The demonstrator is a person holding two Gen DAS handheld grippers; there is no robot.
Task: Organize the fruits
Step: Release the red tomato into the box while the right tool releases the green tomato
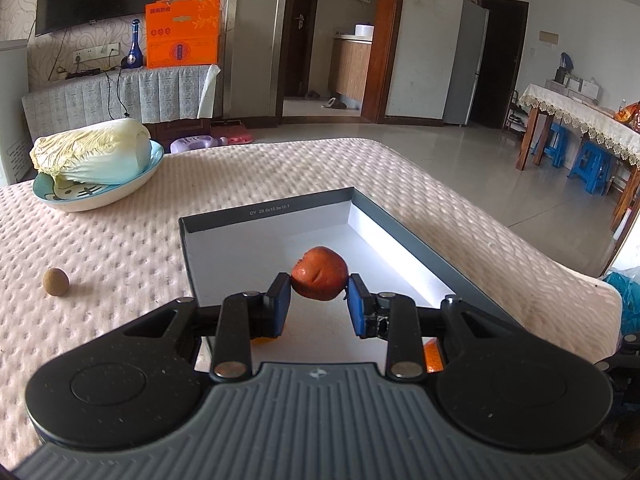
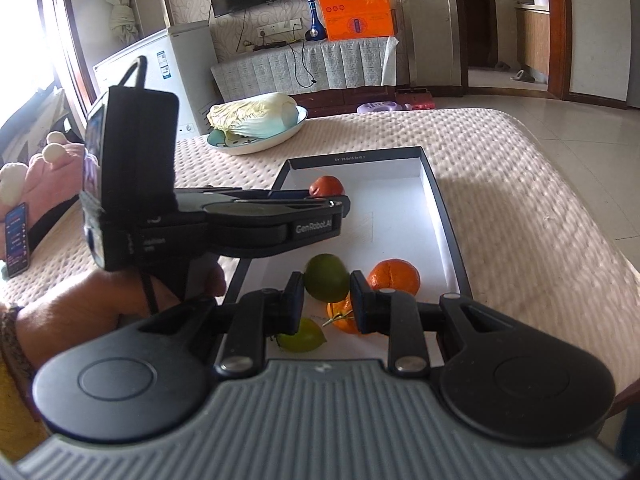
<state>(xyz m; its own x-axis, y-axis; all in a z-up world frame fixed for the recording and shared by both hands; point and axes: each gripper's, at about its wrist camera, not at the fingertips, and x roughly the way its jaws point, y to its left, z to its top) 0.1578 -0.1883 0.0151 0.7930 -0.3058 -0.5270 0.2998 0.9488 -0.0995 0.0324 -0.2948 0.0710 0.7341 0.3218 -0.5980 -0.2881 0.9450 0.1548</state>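
Observation:
My left gripper [image 1: 319,286] is shut on a red-orange fruit [image 1: 320,272] and holds it over the open grey box [image 1: 264,216]. The right wrist view shows that fruit [image 2: 328,186] at the left gripper's tips [image 2: 340,200], above the box [image 2: 444,216]. My right gripper [image 2: 326,288] hovers open over the box's near end. A green fruit [image 2: 326,276] shows between its fingers, below them. Two oranges [image 2: 396,276] [image 2: 342,316] and a yellow-green fruit [image 2: 304,336] also lie there. A small brown fruit [image 1: 56,282] lies on the quilt left of the box.
A cabbage [image 1: 92,152] rests on a blue plate [image 1: 100,196] at the back left of the quilted surface [image 1: 120,260]. A phone [image 2: 16,240] and a pink plush toy [image 2: 44,172] lie at the far left. The quilt's edge drops off at the right.

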